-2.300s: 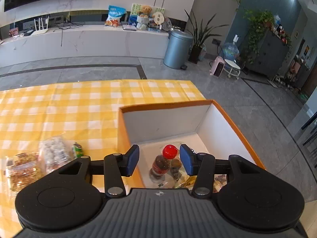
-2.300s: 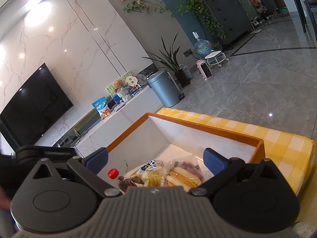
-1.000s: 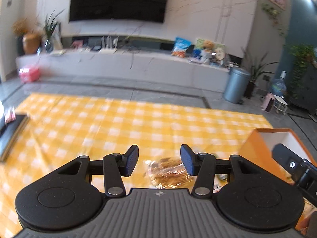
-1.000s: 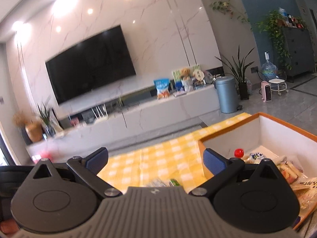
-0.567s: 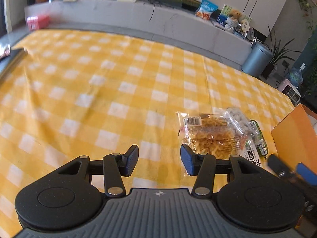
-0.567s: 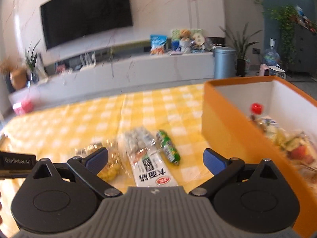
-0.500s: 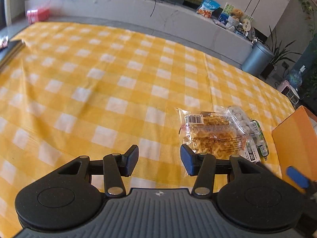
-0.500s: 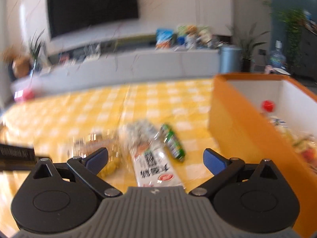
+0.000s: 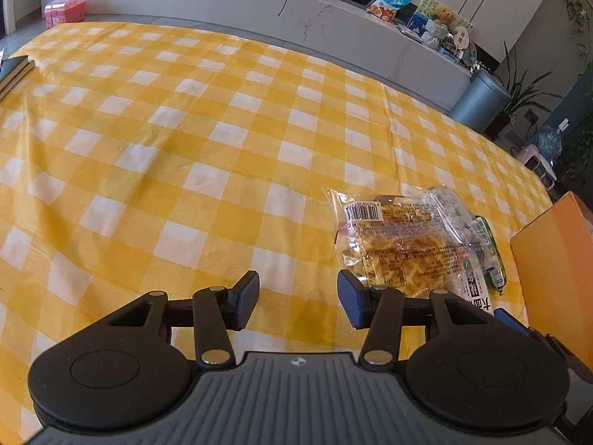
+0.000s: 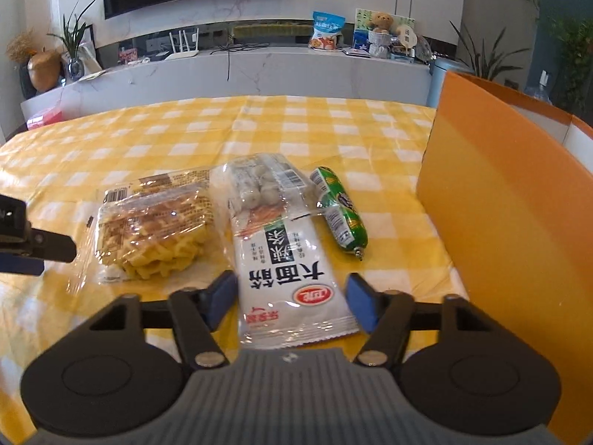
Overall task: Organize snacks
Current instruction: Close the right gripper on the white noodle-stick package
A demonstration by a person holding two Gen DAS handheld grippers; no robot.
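Three snack packs lie side by side on the yellow checked cloth [image 10: 296,122]: a clear pack of yellow noodles [image 10: 155,222], a white packet with dumplings [image 10: 281,259] and a green sausage [image 10: 339,215]. My right gripper [image 10: 292,296] is low over the cloth. Its jaws are closing around the near end of the white packet, the pads close beside its edges. My left gripper [image 9: 298,296] stands open over bare cloth, just left of the noodle pack [image 9: 396,244], with nothing between its fingers. The orange box [image 10: 511,215] stands to the right of the snacks.
The orange box wall [image 9: 552,252] rises close beside the right gripper. A dark book [image 9: 15,70] lies at the cloth's far left edge. Beyond the table are a long white counter [image 9: 259,3] and a grey bin [image 9: 478,100].
Both grippers swung from the box to the snacks on the cloth and came down. The right jaws have narrowed around the white packet. The left jaws kept their width.
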